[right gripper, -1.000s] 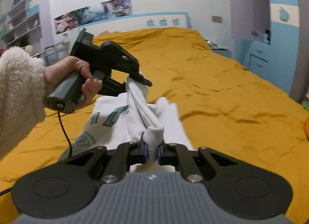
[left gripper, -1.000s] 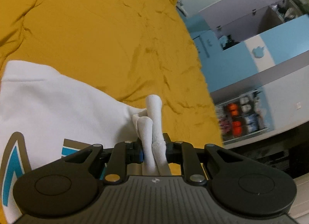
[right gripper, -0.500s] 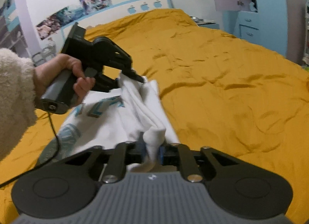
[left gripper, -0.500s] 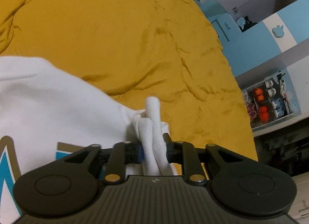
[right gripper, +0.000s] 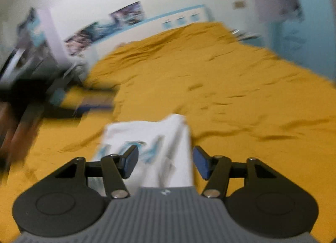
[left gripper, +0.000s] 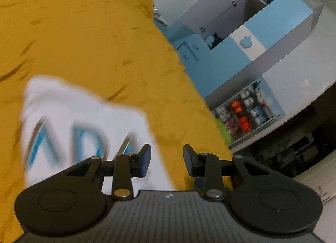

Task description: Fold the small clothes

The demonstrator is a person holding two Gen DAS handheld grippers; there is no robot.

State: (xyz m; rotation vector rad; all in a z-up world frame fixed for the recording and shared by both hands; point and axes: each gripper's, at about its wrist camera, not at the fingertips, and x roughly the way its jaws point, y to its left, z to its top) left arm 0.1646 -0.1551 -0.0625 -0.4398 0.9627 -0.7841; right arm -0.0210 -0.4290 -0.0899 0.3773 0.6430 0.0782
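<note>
Broadly, the mustard-yellow bedspread [right gripper: 220, 79] serves as the work surface; its wide, fairly flat, lightly creased expanse suits laying a garment out. On it lies the white printed garment [left gripper: 84, 121], lettering face up and one long edge doubled over along the side, as the right wrist view shows; I judge one fold has been set down.

Beyond the bed's far side stand a blue-and-white wardrobe [left gripper: 262, 33] with an open upper compartment and a shelf of small items [left gripper: 247, 115]; wall posters [right gripper: 126, 14] hang opposite. None of these obstructs the cloth.

Both tools have just been opening. The left gripper [left gripper: 167, 160] has its jaws spread, with nothing between them and cloth only underneath. The right gripper [right gripper: 166, 164] likewise stands parted above the folded edge, pads clear of it. Motion blur limits finer detail.
</note>
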